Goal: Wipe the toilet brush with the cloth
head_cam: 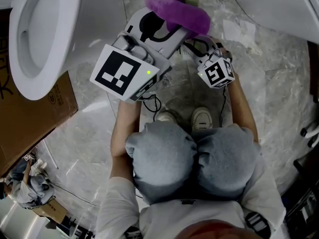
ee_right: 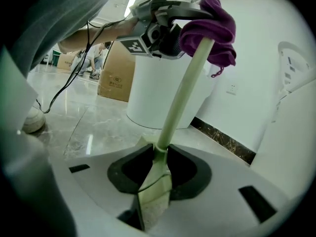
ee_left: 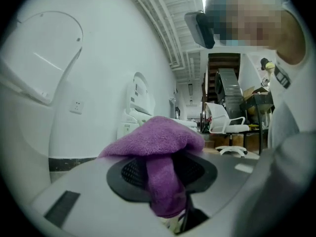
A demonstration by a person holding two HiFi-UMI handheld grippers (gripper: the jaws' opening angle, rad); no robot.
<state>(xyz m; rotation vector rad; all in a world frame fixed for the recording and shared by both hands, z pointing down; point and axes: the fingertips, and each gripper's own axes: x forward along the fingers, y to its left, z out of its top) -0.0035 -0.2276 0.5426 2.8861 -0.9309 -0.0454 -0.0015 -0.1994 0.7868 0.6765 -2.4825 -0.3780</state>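
Knees [head_cam: 194, 158] clad in soft grey fabric were seen closest, filling the lower middle of the head view. Beneath them a floor [head_cam: 279, 83] of polished grey marble with pale veins was spread. A white toilet [head_cam: 75, 34], glossy and rounded, with its oval bowl uncovered, was set at the upper left. A brown cardboard box [head_cam: 45, 118] was laid beside its foot; dark print was borne on the box, but it could not be read.

The left gripper [ee_left: 163, 181], a grey plastic body fitted with a cube of black-and-white square markers, was held above the right one. Its jaws were parted moderately. A fold of the cloth [ee_left: 158, 142] was hung between the dark pads without being pinched, and the rest was draped over them.

The right gripper [ee_right: 154, 181] was held lower, its jaws closed on the flat, wedge-shaped, pale-green lower part of the toilet brush [ee_right: 185, 83]. From there the brush's slim, smooth, round handle was angled upward, and its upper end was wrapped by the purple cloth, a thick, fluffy towelling. A small white wall socket [ee_left: 76, 106] was fixed on the plain wall behind.
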